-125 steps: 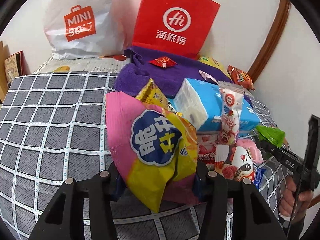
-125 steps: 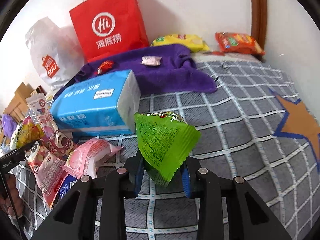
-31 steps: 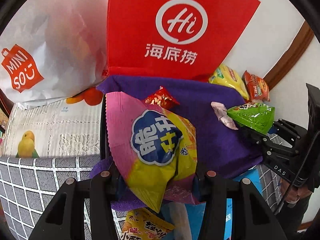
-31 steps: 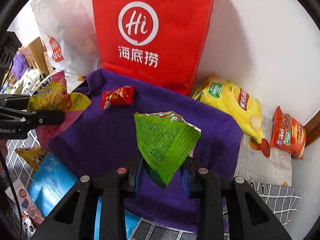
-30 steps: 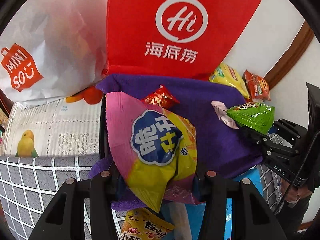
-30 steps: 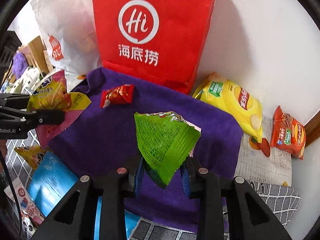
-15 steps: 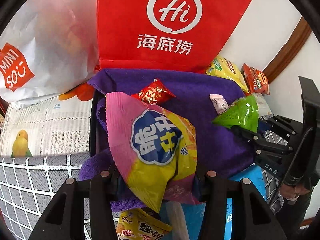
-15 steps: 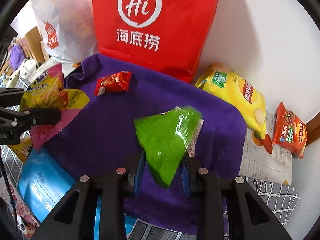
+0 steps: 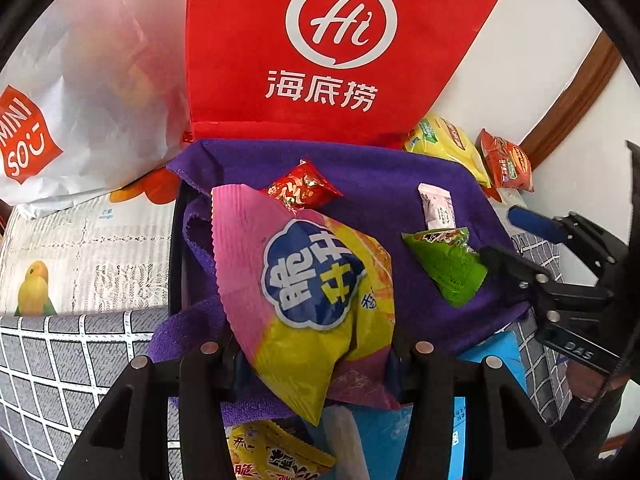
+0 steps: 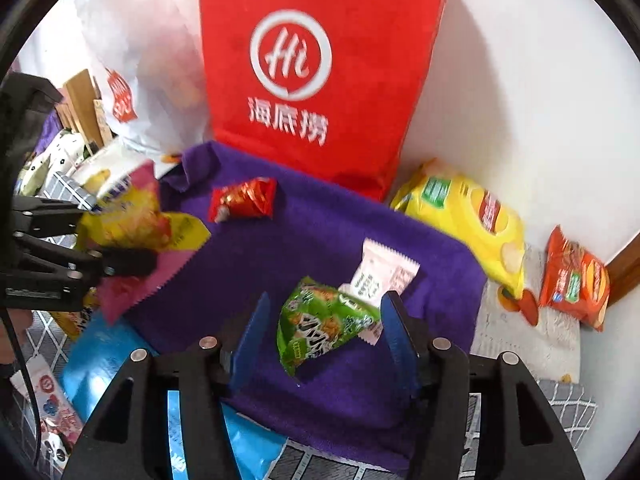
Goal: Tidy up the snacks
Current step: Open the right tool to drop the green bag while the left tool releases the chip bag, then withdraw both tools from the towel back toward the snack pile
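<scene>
My left gripper [image 9: 316, 356] is shut on a pink and yellow snack bag [image 9: 312, 280], held above the near left part of a purple towel [image 9: 380, 184]. In the right wrist view the same bag [image 10: 128, 216] hangs from that gripper [image 10: 92, 232] at the left. My right gripper [image 10: 324, 336] has its jaws opening. A green triangular packet [image 10: 320, 328] lies on the towel [image 10: 280, 260] between the blue pads [image 10: 252, 336], and neither pad presses on it. From the left wrist view the packet [image 9: 448, 264] rests beside the right gripper [image 9: 508, 240].
On the towel lie a small red packet [image 10: 244, 200] and a white-pink packet [image 10: 384, 276]. Behind stand a red paper bag [image 10: 312, 60] and a white plastic bag [image 9: 80, 80]. A yellow chips bag [image 10: 468, 208] and an orange packet [image 10: 576, 280] lie by the wall. A blue tissue pack [image 10: 108, 360] sits nearer.
The right gripper's jaws have spread and the green packet, held upright before, now lies flat on the purple towel. The left gripper and its bag have stayed put.
</scene>
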